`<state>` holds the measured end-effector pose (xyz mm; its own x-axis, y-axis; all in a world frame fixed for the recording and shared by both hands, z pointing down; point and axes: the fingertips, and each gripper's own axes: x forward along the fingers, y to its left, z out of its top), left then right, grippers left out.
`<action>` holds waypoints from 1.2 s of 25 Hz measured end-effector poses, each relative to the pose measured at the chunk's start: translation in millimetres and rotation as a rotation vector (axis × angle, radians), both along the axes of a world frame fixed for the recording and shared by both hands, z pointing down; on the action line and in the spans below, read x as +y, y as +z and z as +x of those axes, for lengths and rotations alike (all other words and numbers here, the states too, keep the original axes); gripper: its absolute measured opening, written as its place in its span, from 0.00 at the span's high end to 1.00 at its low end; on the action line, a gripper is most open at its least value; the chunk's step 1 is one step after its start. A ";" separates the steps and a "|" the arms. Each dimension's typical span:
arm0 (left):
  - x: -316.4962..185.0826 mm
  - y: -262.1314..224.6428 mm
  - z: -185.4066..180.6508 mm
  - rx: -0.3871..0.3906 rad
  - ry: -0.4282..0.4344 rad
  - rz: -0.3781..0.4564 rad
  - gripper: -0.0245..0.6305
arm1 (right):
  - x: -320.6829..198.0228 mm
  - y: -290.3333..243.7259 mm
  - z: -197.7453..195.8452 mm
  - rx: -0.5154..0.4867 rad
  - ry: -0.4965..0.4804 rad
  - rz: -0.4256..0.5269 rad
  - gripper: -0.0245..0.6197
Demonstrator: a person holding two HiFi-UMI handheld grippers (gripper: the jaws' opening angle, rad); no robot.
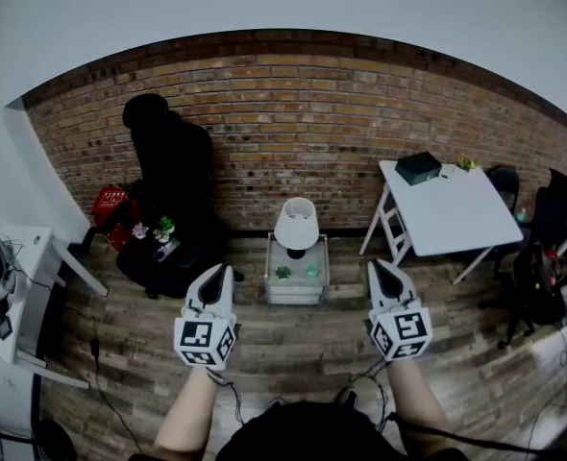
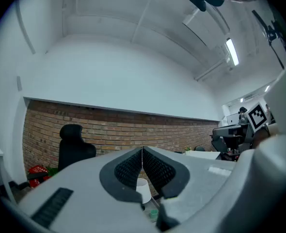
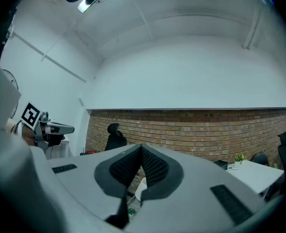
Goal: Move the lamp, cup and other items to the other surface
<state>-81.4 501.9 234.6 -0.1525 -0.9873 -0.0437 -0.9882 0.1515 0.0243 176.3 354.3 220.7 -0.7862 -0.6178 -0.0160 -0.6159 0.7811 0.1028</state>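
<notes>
Overhead, looking steeply down: a low small counter (image 1: pixel 296 294) stands on a wood floor (image 1: pixel 293 353) before a brick wall (image 1: pixel 303 113). Both hand-held grippers hover near its front corners and touch nothing. The left gripper (image 1: pixel 217 275) is off the small counter's left front and the right gripper (image 1: pixel 382 269) off its right front. On each, the fingers are pressed fully together and hold nothing. At the back of the small counter stands a white-shaded lamp (image 1: pixel 297 225) on a dark base. In front of the lamp sit two small green items (image 1: pixel 283 273); one may be the cup, but they are too small to tell. The lamp is probably top-heavy and its shade thin and easily dented. The stem or base under the shade looks the safer hold, with the lamp kept upright. Well to the right of the small counter is a larger white counter (image 1: pixel 456 221), likely the destination.
</notes>
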 end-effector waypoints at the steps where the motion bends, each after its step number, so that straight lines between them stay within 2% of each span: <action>1: -0.2 -1.5 -1.6 -0.004 0.001 0.001 0.95 | -0.4 0.4 -1.3 0.002 0.002 0.001 0.96; 6: 1.0 -1.8 -5.3 -0.013 0.006 0.000 0.95 | 1.7 4.6 -5.0 0.003 0.001 -0.004 0.96; 14: 6.9 -10.6 -16.0 -0.030 0.015 0.017 0.95 | 3.6 -2.9 -9.8 -0.050 0.005 -0.005 0.95; 15: 6.0 -10.3 -16.7 -0.037 0.020 0.015 0.91 | 2.7 -3.3 -10.5 -0.054 0.004 -0.004 0.95; 16: 4.6 -9.2 -16.5 -0.043 0.031 0.010 0.77 | 2.0 -2.6 -11.5 -0.052 0.000 -0.005 0.92; 17: 3.3 -7.1 -16.0 -0.045 0.046 0.004 0.68 | 2.1 -1.0 -13.1 -0.047 -0.005 -0.011 0.81; 19: 2.9 0.5 -15.6 -0.035 0.078 -0.009 0.64 | 4.6 4.4 -17.0 -0.035 -0.015 -0.030 0.65; 20: 3.1 5.4 -15.9 -0.029 0.092 -0.017 0.64 | 5.8 8.5 -18.4 -0.028 -0.016 -0.040 0.62; 24: -2.7 28.9 -17.2 0.001 0.118 -0.056 0.61 | 3.1 26.8 -20.5 0.008 -0.004 -0.074 0.58; 30: -20.5 54.2 -25.5 0.043 0.128 -0.100 0.59 | -17.2 45.7 -26.6 0.076 0.000 -0.109 0.59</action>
<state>-106.9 481.4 288.8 -0.0246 -0.9979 0.0591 -0.9979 0.0280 0.0579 149.7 337.0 266.5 -0.7826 -0.6125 0.1115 -0.6094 0.7903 0.0636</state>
